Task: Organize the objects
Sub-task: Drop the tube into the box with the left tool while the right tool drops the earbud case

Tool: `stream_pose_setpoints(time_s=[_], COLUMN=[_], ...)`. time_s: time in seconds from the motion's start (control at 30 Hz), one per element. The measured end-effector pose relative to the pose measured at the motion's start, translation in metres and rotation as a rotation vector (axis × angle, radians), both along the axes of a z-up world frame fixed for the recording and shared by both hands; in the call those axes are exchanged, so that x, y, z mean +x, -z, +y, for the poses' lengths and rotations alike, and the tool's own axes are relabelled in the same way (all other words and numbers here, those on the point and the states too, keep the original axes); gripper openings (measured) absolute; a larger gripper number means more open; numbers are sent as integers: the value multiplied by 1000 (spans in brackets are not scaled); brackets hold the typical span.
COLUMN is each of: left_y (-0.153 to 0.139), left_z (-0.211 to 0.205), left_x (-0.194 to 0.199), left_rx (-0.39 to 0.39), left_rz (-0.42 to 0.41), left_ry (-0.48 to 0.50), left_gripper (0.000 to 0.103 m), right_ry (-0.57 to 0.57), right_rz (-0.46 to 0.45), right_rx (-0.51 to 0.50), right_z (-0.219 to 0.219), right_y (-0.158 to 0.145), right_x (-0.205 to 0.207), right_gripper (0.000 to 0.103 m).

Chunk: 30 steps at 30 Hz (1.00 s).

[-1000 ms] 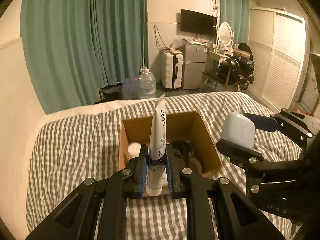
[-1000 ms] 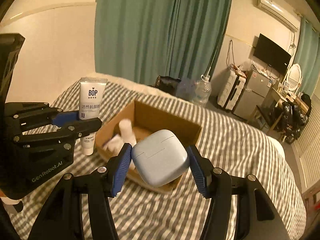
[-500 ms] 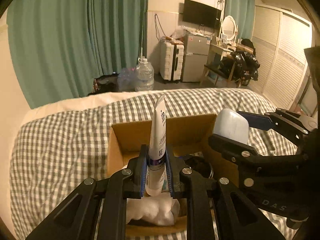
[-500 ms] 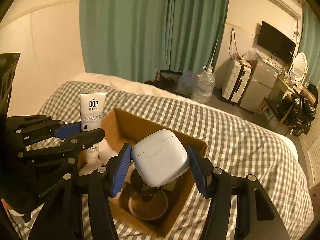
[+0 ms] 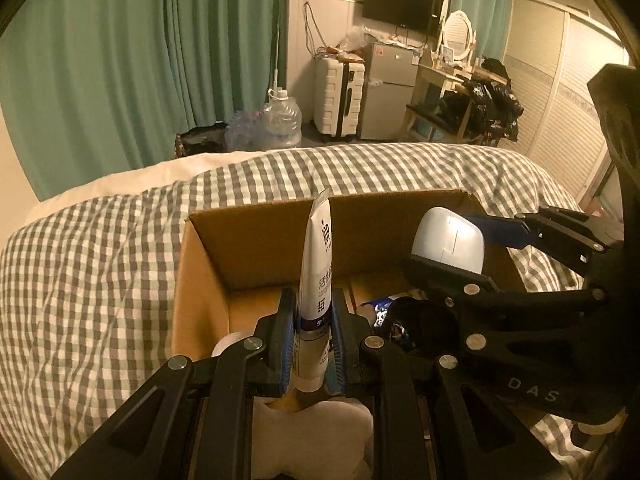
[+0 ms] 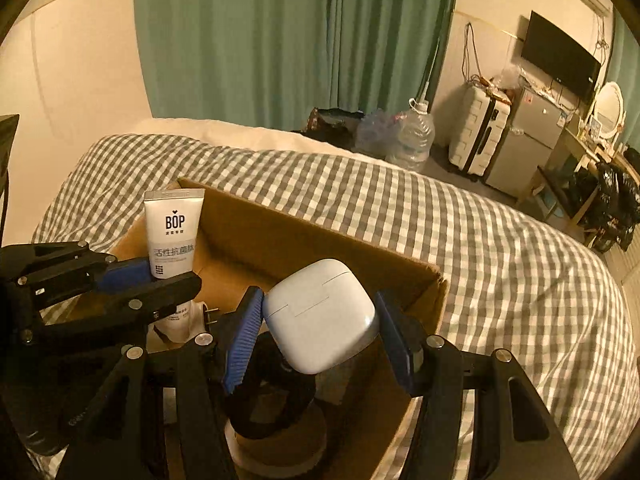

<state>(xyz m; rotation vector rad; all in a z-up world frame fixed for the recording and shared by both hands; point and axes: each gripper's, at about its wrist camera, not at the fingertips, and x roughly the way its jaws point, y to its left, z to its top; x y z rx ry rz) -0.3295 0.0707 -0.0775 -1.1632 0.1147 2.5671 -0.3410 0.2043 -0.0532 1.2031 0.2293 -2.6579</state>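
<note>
one tube (image 5: 317,276), one earbud case (image 6: 320,316), one box (image 5: 256,236)

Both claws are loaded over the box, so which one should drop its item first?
Probably the right. Its claw holds the earbud case over bare floor of the cardboard box. The left claw holds the tube above white cloth.

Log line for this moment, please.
left claw: grips white tube | right claw: grips earbud case | both over cardboard box

Warm, dim light. Bed under gingham cover (image 5: 120,248) ahead of me. Green curtains (image 5: 140,60) at eleven o'clock. At one o'clock: white suitcase (image 5: 338,96), small fridge (image 5: 386,92), wall television (image 5: 402,6), oval mirror (image 5: 460,38). Louvred wardrobe doors (image 5: 560,112) at two o'clock.
</note>
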Motion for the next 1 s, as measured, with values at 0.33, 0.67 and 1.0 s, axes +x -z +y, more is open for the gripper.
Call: stream_pose_setpoints(time_s=[0.33,0.67,1.0], left_y=[-4,-46,-114], left_z=[-3,-24,-53], left_x=[10,40,87], left_rx=[34,1,-1], left_rz=[6,75,198], left_ry=[-2,-42,-91], left_gripper=[19,52,81], right_ry=[24,58,86], right_rz=[28,100,209], right_rx=[-10,16,27], right_z=[2,-2,0], right_y=[-3,-53,-123], right_x=[11,41,92], right_gripper=[66,78,90])
